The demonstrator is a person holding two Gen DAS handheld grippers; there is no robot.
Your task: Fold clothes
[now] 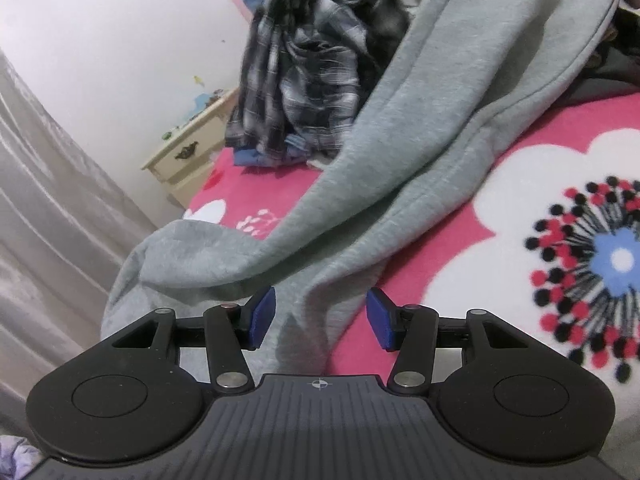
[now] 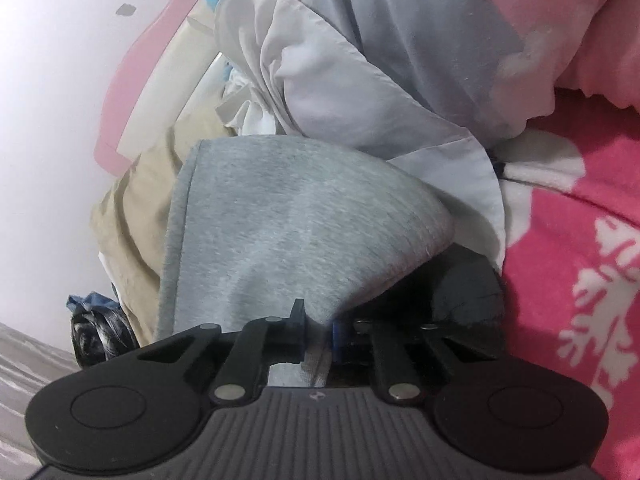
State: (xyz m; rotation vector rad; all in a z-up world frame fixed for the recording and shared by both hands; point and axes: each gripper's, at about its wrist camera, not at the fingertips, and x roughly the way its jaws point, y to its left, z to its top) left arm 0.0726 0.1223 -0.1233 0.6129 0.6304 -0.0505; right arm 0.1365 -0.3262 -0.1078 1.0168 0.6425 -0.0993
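Grey sweat garment (image 1: 420, 128) lies stretched in a long band across the pink flowered blanket (image 1: 540, 168), running from the near left corner of the bed up toward the far right, with heavy folds along its length and its near end bunched at the bed edge. Left gripper (image 1: 321, 318) sits low over that near end, jaws spread, blue pads (image 1: 262, 316) on either side of a raised fold of grey cloth but not pressing it. Right gripper (image 2: 318, 326) has its jaws nearly together, pinching a gathered bit of the same grey garment (image 2: 288, 224), which fans out wide ahead of the fingertips. Behind the grey cloth in the right wrist view: a pale white-blue shirt (image 2: 360, 92) crumpled on top, a beige garment (image 2: 132, 208) to the left, pink blanket (image 2: 580, 220) to the right. In the left wrist view a black-and-white plaid garment (image 1: 304, 64) is heaped on the bed beyond the grey one, touching it; a cream nightstand (image 1: 188, 148) stands beside the bed against the white wall (image 1: 120, 40).
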